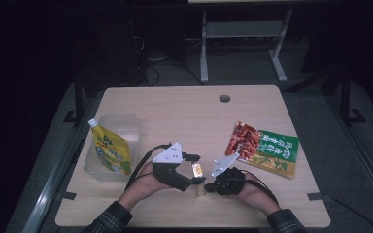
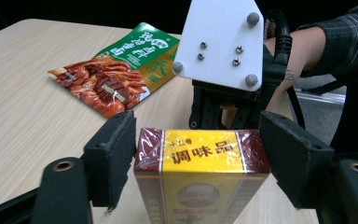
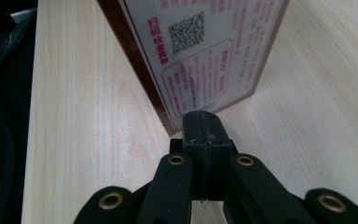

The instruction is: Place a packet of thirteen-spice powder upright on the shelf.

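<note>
Your left gripper [image 2: 198, 154] has its two black jaws spread to either side of the seasoning box [image 2: 200, 179], which stands upright on the table [image 2: 23, 116] near the front edge, between your two hands. In the left gripper view the box's yellow and dark red top sits between the pads; the left pad lies against its side while a narrow gap shows at the right pad, so the jaws are not pressing it from both sides. Your right gripper [image 3: 204, 128] has its jaws pressed together, and in the right gripper view their tips meet at the bottom edge of the box's printed back face, apparently nipping a thin edge of its clear wrapping, though that is too fine to be sure of. From the high view the box [image 1: 197, 171] shows between the left gripper [image 1: 194, 170] and the right gripper [image 1: 209, 184], with both of your forearms coming in from the near edge. Farther off to the right a green and red snack bag [image 1: 264, 148] lies flat on the table, well apart from the box. At the left side a clear plastic bin [image 1: 121, 127] holds a yellow spouted pouch [image 1: 110, 151] leaning in it.
</note>
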{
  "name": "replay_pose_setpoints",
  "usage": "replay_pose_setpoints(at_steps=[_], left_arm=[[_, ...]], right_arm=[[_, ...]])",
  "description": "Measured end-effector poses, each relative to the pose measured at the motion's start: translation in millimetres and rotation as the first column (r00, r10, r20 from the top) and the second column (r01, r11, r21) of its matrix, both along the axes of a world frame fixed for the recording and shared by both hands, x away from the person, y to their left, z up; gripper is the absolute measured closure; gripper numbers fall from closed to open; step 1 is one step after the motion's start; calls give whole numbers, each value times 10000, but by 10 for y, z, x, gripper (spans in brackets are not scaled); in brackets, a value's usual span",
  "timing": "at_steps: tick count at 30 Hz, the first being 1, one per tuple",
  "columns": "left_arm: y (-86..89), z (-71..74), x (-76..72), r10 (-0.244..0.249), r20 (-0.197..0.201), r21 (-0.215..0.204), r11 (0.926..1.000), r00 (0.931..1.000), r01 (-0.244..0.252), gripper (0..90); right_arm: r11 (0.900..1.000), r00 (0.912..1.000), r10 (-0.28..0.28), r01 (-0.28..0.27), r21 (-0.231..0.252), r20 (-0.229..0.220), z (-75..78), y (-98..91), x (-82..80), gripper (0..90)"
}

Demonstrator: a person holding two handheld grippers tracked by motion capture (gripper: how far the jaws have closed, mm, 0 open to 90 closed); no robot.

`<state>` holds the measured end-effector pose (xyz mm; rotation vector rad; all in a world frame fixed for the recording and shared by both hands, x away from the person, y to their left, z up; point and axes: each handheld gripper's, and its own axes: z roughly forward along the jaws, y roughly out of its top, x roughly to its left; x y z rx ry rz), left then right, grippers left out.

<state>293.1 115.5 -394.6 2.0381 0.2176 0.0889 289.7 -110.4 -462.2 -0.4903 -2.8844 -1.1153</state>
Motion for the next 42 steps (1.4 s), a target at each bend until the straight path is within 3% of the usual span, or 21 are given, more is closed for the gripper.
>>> replay_pose_setpoints(at_steps=[10,18,21,26,32,38,42], left_arm=[[30,49,-14,124,89,-180,9998,9999,-122,228],[205,117,-60,562,35,-297,9980,9984,-561,206],[299,106,-85,750,-6,-189,9970,9972,-750,196],[488,7,-162,1223,-156,228,9923,9924,-1219,195],[653,-142,-293,1462,-487,675,9875,9881,-1428,195],[668,-285,-411,1382,-699,1281,9834,9879,-1285,197],[650,-314,-439,1376,-766,1371,9825,9875,-1263,196]], right_arm=[[9995,9995,-314,314,8,81,20,-49,30,900],[9958,9960,-895,895,194,-22,30,-28,116,900],[9971,9969,-755,752,144,204,4,12,176,900],[9957,9958,-915,914,115,67,-28,78,225,900],[9944,9946,-1034,1036,188,-119,-43,96,253,900],[9940,9945,-1041,1045,314,-150,-58,113,291,900],[9953,9955,-945,947,209,-87,-48,166,306,900]])
